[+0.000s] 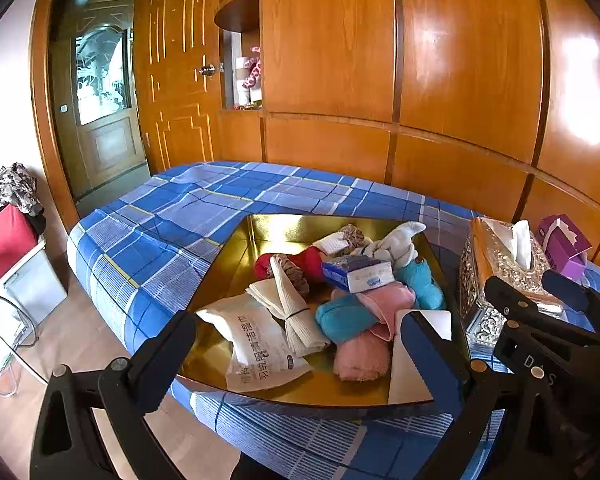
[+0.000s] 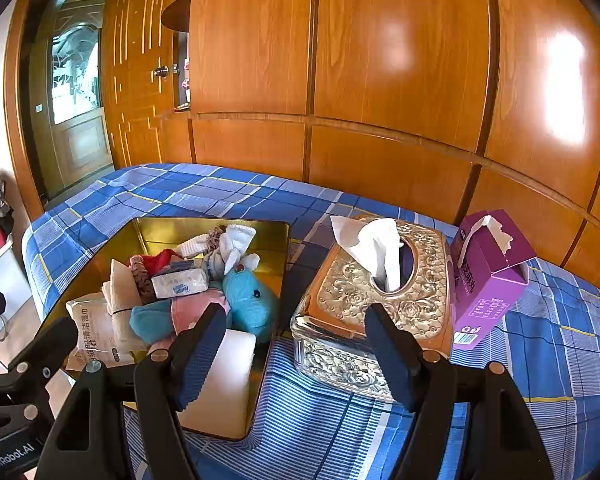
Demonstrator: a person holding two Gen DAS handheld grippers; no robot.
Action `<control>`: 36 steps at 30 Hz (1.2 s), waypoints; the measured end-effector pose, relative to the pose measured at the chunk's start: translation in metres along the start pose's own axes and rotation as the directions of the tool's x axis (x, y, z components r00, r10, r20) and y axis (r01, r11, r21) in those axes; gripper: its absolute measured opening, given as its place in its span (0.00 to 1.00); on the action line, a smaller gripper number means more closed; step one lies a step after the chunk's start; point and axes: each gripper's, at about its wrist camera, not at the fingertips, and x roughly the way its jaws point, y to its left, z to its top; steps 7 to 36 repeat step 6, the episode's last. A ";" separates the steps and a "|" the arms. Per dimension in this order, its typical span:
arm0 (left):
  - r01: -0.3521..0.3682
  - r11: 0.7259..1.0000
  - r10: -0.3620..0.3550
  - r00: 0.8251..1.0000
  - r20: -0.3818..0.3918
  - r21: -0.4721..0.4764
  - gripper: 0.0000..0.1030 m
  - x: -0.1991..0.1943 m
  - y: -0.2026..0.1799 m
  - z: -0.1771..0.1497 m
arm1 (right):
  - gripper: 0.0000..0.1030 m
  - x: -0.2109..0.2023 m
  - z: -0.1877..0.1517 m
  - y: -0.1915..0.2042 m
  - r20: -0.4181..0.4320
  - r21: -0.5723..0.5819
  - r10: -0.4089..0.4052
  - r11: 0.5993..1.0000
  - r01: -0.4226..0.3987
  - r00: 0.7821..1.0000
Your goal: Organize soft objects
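Soft objects (image 1: 352, 304) heaped in gold tray (image 1: 260, 236), partly overlapping, both jaws wide, empty.

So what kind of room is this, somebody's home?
Most likely a bedroom in a home. A bed under a blue plaid sheet fills the middle, glossy wooden wardrobe panels line the wall behind it, and a panelled wooden door stands open onto a hallway.

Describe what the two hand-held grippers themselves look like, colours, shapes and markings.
Both are black plastic frames with triangular cutouts and round silver-tan rivets at the pivots. Each left hand-held gripper finger is long and flat with a ribbed dark-blue pad; the right hand-held gripper matches. White lettering marks the bodies, only partly legible. No cables, hands or sleeves show.
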 end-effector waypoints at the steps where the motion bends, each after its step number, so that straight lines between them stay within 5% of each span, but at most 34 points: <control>1: 0.000 1.000 0.000 1.000 0.002 0.002 0.99 0.000 0.000 0.000 | 0.71 0.000 0.000 0.000 -0.001 0.001 0.001 1.000 -0.001 1.000; 36: 0.010 1.000 -0.010 1.000 0.004 0.006 1.00 -0.001 -0.001 0.000 | 0.71 -0.003 0.002 -0.003 0.017 0.010 0.009 1.000 -0.009 1.000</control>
